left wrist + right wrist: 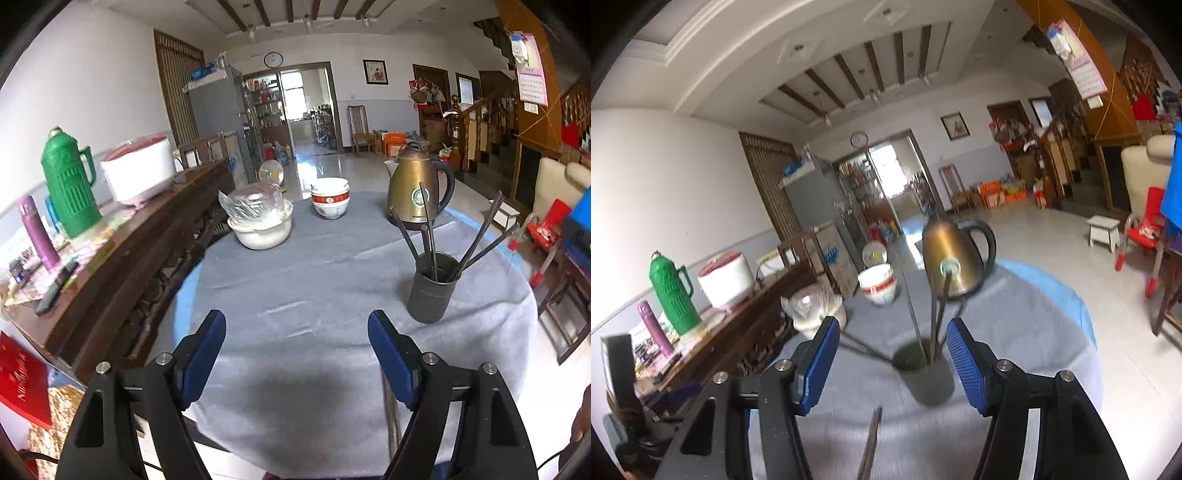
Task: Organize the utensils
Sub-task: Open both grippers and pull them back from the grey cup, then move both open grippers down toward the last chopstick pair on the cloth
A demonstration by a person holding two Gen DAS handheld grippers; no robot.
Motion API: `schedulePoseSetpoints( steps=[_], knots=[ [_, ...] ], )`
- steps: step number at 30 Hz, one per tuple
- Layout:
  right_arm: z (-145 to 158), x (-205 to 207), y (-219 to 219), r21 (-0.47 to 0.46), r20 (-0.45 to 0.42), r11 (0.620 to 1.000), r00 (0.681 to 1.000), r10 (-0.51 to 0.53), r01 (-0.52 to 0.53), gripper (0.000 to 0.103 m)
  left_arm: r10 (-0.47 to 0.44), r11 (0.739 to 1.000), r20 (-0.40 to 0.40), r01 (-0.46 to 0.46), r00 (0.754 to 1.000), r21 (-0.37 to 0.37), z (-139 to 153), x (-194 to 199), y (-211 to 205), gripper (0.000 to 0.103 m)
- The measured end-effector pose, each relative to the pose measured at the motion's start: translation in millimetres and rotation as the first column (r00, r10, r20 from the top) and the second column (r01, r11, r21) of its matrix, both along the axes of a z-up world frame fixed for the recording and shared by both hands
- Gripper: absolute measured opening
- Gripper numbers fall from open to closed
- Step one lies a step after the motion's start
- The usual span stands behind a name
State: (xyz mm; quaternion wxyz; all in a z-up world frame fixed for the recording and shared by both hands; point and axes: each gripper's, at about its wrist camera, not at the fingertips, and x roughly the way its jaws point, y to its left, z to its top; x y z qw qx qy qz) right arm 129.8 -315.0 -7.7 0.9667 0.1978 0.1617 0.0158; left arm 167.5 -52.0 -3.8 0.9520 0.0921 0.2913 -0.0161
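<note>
A dark grey holder (433, 291) of dark utensils (476, 236) stands on the pale grey cloth (295, 280) with its blue edging. Far right is a bronze kettle (415, 184) with a black handle; far left, white bowls (330, 197) banded red, and a green flask (68, 184).

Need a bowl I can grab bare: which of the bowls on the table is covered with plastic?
The white bowl nearest the sideboard: clear plastic wrap bulges over its top. The stacked red-banded bowls beside it are uncovered.
</note>
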Motion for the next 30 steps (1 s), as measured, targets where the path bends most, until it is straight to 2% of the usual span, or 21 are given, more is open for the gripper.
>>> schedulePoseSetpoints(
  steps=[11, 19, 30],
  knots=[
    [-32.2, -16.2, 7.4, -0.014, -0.096, 1.0, 0.995, 0.025, -0.027, 0.065, -0.001, 1.0, 0.086, -0.001, 0.996, 0.03, 14.9, -31.9, 1.0, 0.086],
    [-45.0, -8.8, 17.5, 0.018, -0.156, 0.998, 0.986, 0.065, -0.063, 0.065, 0.021, 0.999, 0.063, -0.023, 0.998, 0.037, 6.4, -30.9, 3.0, 0.086],
    [-45.3, -9.6, 30.4, 0.013, -0.168, 0.996, 0.981, 0.093, -0.093, 0.065, 0.034, 0.999, 0.048, -0.036, 0.998, 0.037, 0.6, -31.8, 7.5, 0.086]
  ],
)
